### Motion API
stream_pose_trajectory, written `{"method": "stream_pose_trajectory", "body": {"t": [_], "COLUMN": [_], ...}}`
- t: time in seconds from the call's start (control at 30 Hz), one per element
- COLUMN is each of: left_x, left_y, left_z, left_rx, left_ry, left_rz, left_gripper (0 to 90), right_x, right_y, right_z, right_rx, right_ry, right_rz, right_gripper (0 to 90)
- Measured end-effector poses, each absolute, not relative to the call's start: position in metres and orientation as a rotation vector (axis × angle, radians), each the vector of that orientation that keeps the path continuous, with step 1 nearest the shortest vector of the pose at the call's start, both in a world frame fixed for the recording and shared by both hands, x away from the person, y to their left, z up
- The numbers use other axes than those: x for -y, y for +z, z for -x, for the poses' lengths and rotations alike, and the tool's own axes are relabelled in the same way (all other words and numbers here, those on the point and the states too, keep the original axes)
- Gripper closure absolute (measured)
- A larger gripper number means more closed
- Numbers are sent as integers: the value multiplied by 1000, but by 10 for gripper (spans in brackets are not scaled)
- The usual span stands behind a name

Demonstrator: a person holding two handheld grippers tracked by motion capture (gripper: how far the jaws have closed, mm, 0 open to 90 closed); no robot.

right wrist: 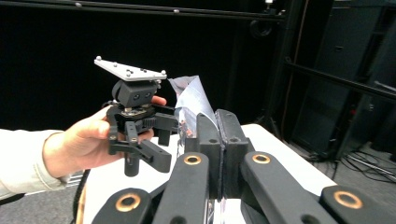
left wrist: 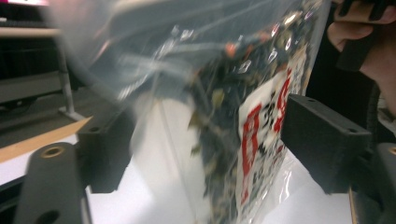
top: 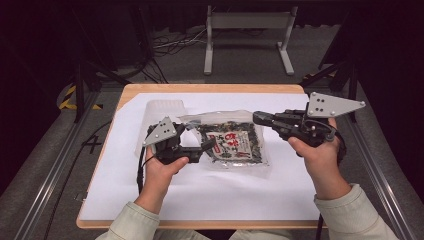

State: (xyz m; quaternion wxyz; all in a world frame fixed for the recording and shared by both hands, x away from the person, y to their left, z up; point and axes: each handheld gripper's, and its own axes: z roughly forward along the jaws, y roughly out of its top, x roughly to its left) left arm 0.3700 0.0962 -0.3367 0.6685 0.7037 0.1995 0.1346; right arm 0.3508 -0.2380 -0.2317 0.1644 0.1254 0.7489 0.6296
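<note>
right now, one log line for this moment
left tool: open around snack bag | right tool: shut on bag edge | bag: lifted off table

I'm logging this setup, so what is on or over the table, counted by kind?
Tool: 2, left tool and right tool
Clear bag with a printed snack packet inside: 1
Translucent plastic container: 1
White sheet covering the table: 1
Total: 5

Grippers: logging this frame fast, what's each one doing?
Left gripper: open, jaws either side of the clear plastic bag of dark dried leaves.
Right gripper: shut on the bag's edge.
</note>
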Motion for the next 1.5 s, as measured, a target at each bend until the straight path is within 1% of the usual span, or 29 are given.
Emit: {"method": "stream_pose_trajectory", "body": {"t": [0.03,0.1,0.17,0.23,0.3,0.4,0.63,0.73,0.9,1.03,1.1,1.2,1.3,1.5], "left_x": [-96,-94,-94,-94,-95,-95,-96,-96,-92,-91,-91,-90,-90,-91], "left_y": [-336,-334,-333,-333,-332,-331,-327,-327,-321,-317,-316,-313,-311,-305], "left_z": [-369,-367,-366,-366,-366,-364,-359,-358,-352,-351,-351,-350,-351,-350], "left_rx": [-439,-433,-410,-402,-382,-363,-328,-317,-270,-263,-263,-261,-256,-250], "left_ry": [304,298,292,283,275,279,284,284,275,264,260,258,262,269], "left_rz": [-1588,-1584,-1580,-1581,-1576,-1586,-1609,-1613,-1631,-1630,-1630,-1634,-1640,-1634], "left_gripper": [289,306,363,389,456,532,636,656,727,736,738,740,741,741], "right_x": [237,236,235,234,235,237,241,243,246,249,250,250,250,253], "right_y": [-233,-235,-237,-239,-240,-241,-244,-243,-244,-244,-244,-244,-244,-248], "right_z": [-351,-351,-352,-353,-354,-356,-361,-362,-363,-364,-364,-363,-361,-361], "right_rx": [-2137,-2138,-2144,-2141,-2135,-2129,-2121,-2116,-2087,-2076,-2067,-2054,-2029,-2022], "right_ry": [1803,1815,1824,1828,1838,1843,1832,1826,1793,1808,1812,1803,1763,1723], "right_rz": [-352,-342,-341,-342,-350,-361,-381,-384,-399,-412,-408,-405,-420,-441], "right_gripper": [900,900,900,900,900,900,896,887,835,809,782,700,586,513]}}
